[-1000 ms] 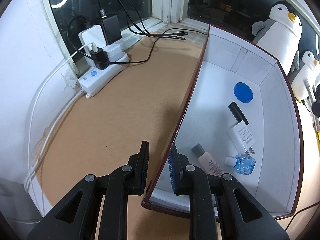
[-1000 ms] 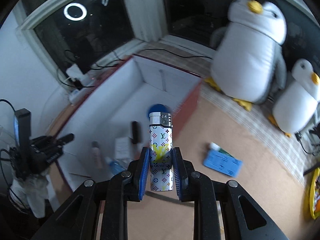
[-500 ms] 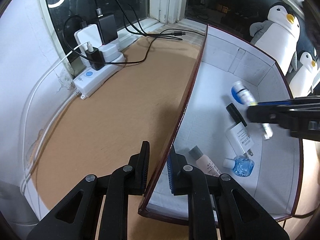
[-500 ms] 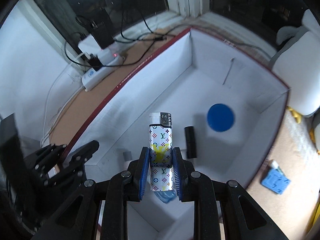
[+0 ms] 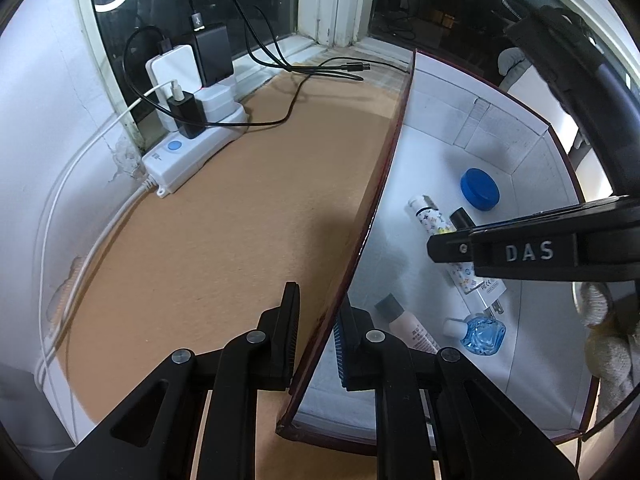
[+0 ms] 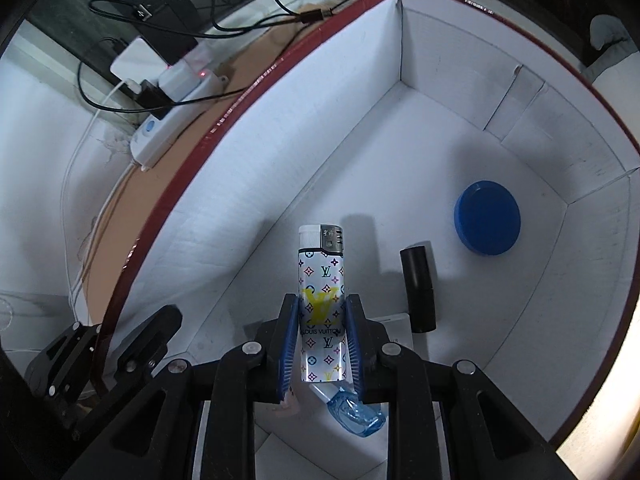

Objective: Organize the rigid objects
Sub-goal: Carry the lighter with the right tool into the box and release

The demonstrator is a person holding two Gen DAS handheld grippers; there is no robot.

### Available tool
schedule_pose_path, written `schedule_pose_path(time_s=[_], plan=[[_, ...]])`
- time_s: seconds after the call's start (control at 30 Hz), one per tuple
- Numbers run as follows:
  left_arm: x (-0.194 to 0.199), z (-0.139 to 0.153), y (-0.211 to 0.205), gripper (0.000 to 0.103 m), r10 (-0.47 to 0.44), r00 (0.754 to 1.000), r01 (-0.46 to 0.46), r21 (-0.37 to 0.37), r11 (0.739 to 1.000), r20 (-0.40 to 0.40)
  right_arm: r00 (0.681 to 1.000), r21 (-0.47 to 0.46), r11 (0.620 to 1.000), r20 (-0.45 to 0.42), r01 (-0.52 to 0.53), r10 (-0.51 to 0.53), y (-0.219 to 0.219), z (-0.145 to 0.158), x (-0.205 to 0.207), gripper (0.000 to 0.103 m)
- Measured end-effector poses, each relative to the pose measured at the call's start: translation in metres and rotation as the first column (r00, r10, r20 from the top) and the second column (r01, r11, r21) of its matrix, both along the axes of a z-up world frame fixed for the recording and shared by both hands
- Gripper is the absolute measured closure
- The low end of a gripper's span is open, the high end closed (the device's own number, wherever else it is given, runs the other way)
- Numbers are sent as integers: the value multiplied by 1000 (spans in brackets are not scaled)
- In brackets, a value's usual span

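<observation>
Lighter [image 6: 322,304] in right gripper [image 6: 320,344], plug [image 5: 486,292] left-view only

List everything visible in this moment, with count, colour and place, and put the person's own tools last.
box: 1, white inside with red rim, on the brown surface
lighter: 1, white with coloured pattern, held over the box floor
blue lid: 1, blue, flat on the box floor near the far wall
black tube: 1, black, lying on the box floor right of the lighter
plug adapter: 1, white, on the box floor
small bottle: 1, clear blue with white cap, near end of box
cream tube: 1, pink with grey cap, near end of box
power strip: 1, white, with chargers, by the window
cables: several, black and white, by the window
left tool: 1, black, straddling the box's side wall
right tool: 1, black with blue pads, shut on the lighter
</observation>
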State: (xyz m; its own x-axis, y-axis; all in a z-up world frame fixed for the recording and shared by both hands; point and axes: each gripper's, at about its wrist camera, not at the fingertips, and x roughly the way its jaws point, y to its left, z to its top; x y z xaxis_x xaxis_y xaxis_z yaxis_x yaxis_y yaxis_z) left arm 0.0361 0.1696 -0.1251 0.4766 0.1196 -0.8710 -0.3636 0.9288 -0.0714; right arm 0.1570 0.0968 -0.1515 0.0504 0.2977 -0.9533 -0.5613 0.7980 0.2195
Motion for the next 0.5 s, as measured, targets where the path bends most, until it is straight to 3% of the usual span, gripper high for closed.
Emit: schedule_pose_path(time_s=[0.3, 0.4, 0.5], plan=[[0, 0, 0, 89, -1, 1000, 1, 2, 1000, -1, 1000, -9, 1000, -9, -6, 6, 3, -3, 2, 81], [0, 0, 0, 89, -1, 1000, 1, 4, 1000, -1, 1000, 8, 1000, -2, -16, 16, 2, 2, 1, 70], [0, 0, 0, 88, 0, 1000, 0, 7, 1000, -3, 999, 13, 1000, 26, -22, 22, 1, 9, -3, 68]])
